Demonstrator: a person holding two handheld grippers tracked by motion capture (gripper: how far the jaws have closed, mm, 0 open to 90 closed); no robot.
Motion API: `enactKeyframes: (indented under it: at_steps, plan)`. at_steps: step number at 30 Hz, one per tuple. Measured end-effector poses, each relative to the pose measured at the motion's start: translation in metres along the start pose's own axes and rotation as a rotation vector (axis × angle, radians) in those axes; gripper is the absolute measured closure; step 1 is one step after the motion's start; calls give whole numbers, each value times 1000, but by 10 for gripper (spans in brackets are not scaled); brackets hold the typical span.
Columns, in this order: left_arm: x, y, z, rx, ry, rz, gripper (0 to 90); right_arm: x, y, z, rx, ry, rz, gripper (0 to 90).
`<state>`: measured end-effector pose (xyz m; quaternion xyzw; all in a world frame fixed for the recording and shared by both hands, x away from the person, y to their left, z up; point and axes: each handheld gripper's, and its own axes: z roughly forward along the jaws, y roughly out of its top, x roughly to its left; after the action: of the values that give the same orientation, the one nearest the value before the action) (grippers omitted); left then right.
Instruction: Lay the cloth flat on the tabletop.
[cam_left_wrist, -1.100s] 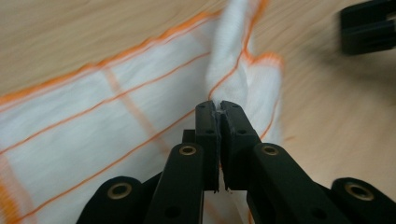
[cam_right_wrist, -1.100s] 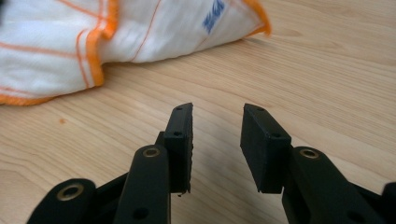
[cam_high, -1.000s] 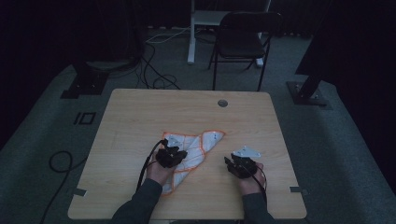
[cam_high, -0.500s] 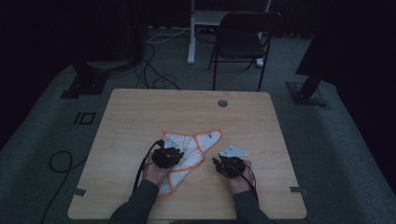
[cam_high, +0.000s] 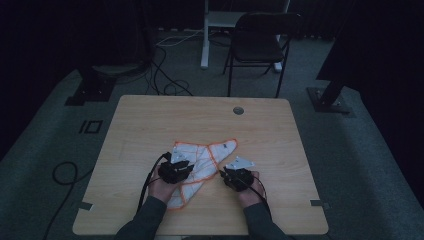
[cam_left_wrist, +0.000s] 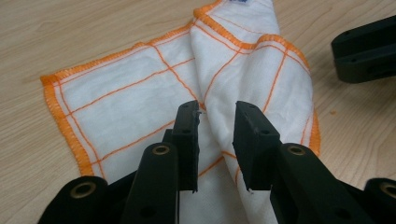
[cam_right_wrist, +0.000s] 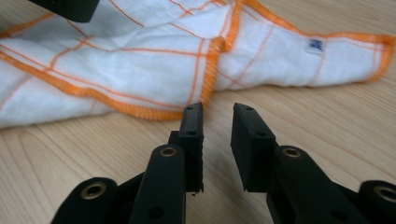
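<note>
A white cloth (cam_high: 202, 157) with orange edging and grid lines lies crumpled on the wooden table (cam_high: 150, 120). My left gripper (cam_high: 178, 160) sits over its near-left part. In the left gripper view its jaws (cam_left_wrist: 216, 116) have just been opening and stand open astride a raised fold of the cloth (cam_left_wrist: 130, 93), without pressing it. My right gripper (cam_high: 224, 173) is just right of the cloth. Its jaws (cam_right_wrist: 218, 116) have just been closing and still stand open over bare wood, a little short of the cloth's orange hem (cam_right_wrist: 154, 70), with nothing between them.
A round cable hole (cam_high: 238, 110) sits near the table's far edge. Behind the table stand a dark folding chair (cam_high: 260, 45) and a white stand (cam_high: 206, 35). Cables (cam_high: 165, 85) lie on the floor at the far left.
My right hand has slid left toward the cloth. My left gripper has stayed in place on the cloth.
</note>
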<state>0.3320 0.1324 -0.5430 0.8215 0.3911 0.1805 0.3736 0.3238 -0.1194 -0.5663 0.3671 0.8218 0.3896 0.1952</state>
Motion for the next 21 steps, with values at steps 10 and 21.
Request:
enactKeyframes:
  at_steps: [10, 21]
  plan:
    - [3, -2, -3, -2, 11, -1, 715, 2, 12, 13, 1, 32, -9, 708]
    - [5, -7, -2, 1, 22, -6, 715, -1, 19, 22, 20, 75, 5, 700]
